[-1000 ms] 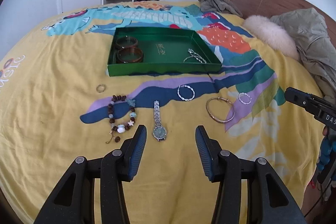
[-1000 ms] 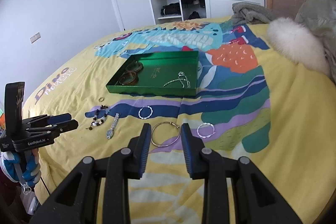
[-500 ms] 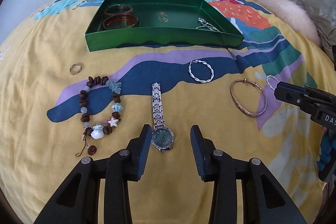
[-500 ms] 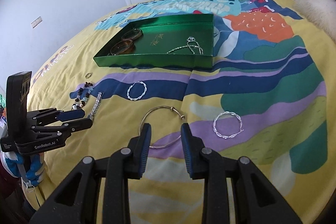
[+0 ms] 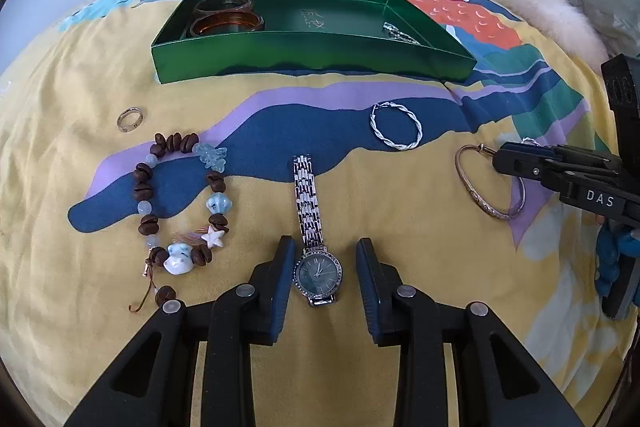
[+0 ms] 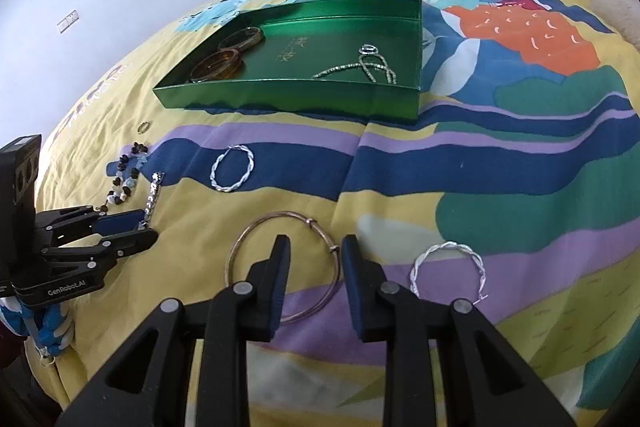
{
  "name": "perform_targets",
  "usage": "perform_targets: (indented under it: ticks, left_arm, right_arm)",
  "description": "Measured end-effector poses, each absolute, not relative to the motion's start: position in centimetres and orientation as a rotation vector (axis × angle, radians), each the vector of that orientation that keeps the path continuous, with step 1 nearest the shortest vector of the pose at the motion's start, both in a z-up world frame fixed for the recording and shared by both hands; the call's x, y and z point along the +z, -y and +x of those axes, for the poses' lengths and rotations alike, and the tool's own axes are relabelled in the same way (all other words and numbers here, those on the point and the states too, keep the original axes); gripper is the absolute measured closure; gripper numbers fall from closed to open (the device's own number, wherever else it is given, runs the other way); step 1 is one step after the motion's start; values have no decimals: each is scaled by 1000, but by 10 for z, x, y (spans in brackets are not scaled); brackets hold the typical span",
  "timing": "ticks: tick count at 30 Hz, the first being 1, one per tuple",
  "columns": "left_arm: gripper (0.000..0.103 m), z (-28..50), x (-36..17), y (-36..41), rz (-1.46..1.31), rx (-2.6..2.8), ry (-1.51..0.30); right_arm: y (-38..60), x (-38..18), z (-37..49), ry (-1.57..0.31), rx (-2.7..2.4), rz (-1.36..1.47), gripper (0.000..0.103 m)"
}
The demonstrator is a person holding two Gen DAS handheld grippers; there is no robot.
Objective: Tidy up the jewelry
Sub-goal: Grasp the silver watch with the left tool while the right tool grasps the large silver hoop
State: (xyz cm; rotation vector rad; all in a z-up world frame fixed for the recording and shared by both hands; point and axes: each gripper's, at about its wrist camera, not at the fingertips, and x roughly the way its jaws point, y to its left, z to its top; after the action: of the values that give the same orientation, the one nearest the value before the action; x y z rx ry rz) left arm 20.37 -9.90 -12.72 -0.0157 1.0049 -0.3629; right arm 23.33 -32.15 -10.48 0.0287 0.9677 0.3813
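Watch [image 5: 316,273] strap end hidden below, bangle [image 6: 280,267] partly behind right fingers [image 6: 352,267]

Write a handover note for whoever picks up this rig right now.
Left gripper: jaws have just been closing around the watch face, not yet pressing it.
Right gripper: open, straddling the thin bangle.
Done: two amber bangles and a chain lie in the green tray.
Left on the bedspread: watch, thin bangle, two twisted hoops, beaded bracelet, ring.
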Motion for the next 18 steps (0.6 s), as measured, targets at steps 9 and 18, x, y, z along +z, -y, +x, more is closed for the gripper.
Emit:
perform_targets:
  ticks: [9, 18]
  left_arm:
    - [74, 202, -130, 98, -17, -378, -991]
    - [80, 199, -127, 95, -23, -379, -993]
  right_arm:
    - [313, -120, 242, -1010, 398, -18, 86]
    - [309, -115, 223, -994, 367, -52, 97]
